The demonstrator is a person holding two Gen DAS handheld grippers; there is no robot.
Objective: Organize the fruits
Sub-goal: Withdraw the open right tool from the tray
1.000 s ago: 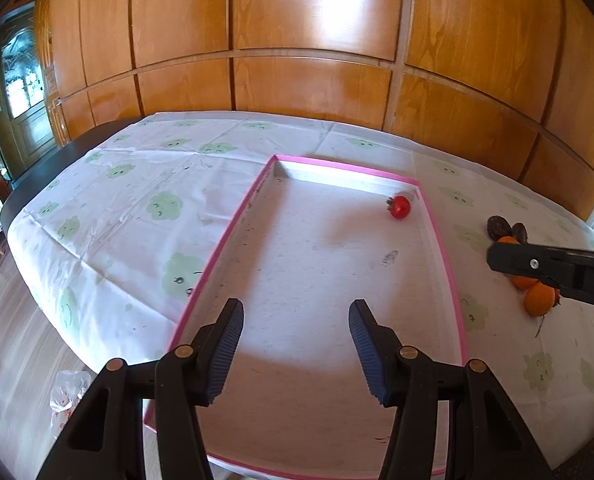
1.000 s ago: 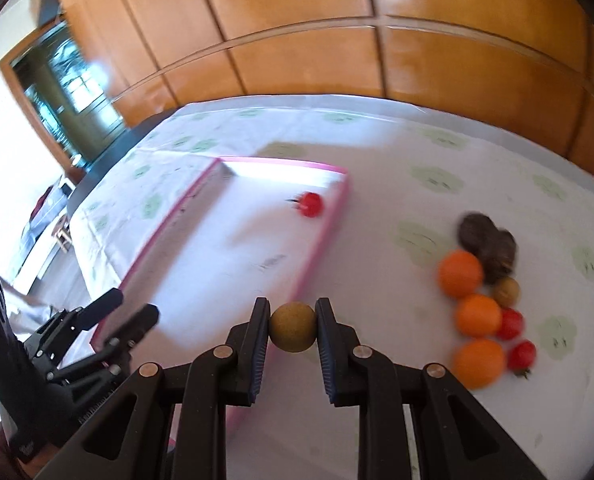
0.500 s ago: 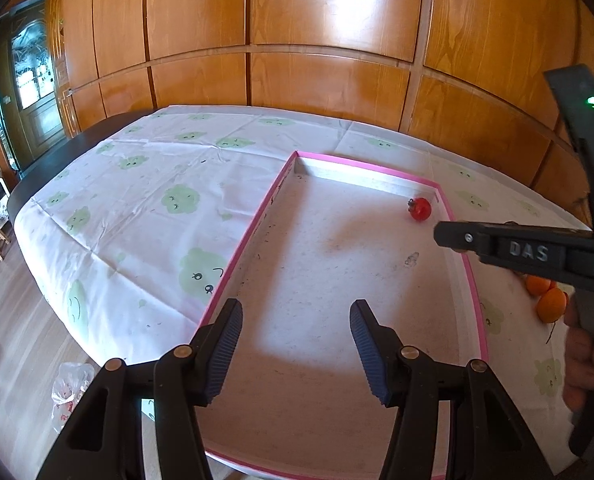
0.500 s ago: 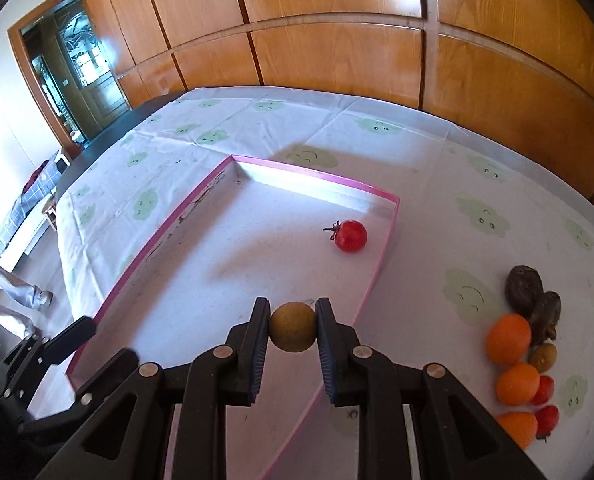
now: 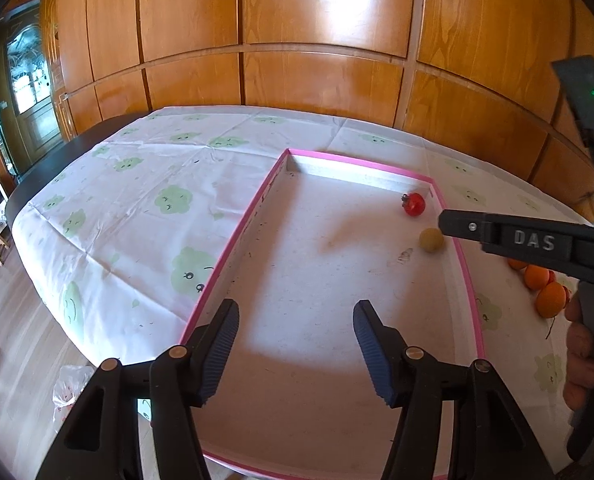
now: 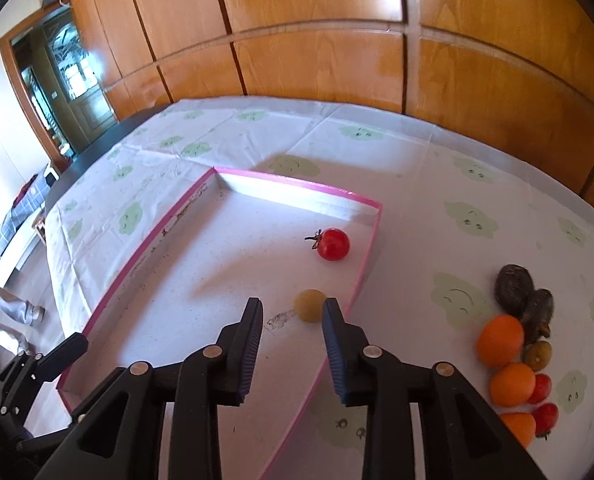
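Two fruits sit in the tray (image 6: 169, 236) now, the yellow ball (image 6: 310, 305) dropping clear just ahead of the opening right gripper (image 6: 293, 320), its jaws gripping nothing, while the fruit pile (image 6: 513, 360) waits off to its right.

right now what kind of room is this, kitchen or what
Probably a home dining or living room, not clearly a kitchen: a table under a cartoon-print tablecloth, wood-panelled wall, and a wooden glazed door behind.
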